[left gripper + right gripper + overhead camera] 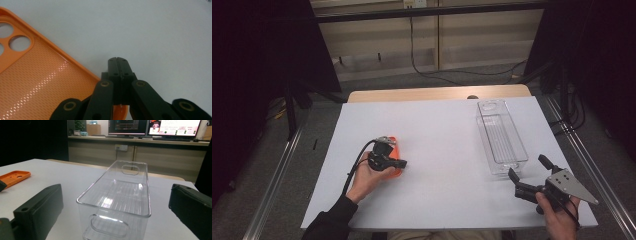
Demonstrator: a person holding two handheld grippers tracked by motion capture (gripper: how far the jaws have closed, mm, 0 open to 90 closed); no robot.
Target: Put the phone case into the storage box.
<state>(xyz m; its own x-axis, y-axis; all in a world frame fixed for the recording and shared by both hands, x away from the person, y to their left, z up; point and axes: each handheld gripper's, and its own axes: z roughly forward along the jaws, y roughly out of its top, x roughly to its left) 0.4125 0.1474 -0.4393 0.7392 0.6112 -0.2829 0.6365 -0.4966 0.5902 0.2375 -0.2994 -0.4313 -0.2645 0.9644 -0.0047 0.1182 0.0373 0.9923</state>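
**Two grippers, an orange case and a clear bin**

We take the clear, long rectangular plastic bin (501, 137) as our landmark; it stands empty on the white table sheet (442, 150). Well to the left of the bin lies the orange soft-plastic phone case (37, 75), inner side up, with its camera holes showing. Our left gripper (401, 163) rests over that case, on the case edge that faces the bin, and its two black jaws are pressed together with nothing between them, their tips above bare sheet. Our right gripper (527, 167) sits just in front of the bin's near short end, pointing at it, jaws spread wide apart on either side of the handle cut-out without touching the wall.
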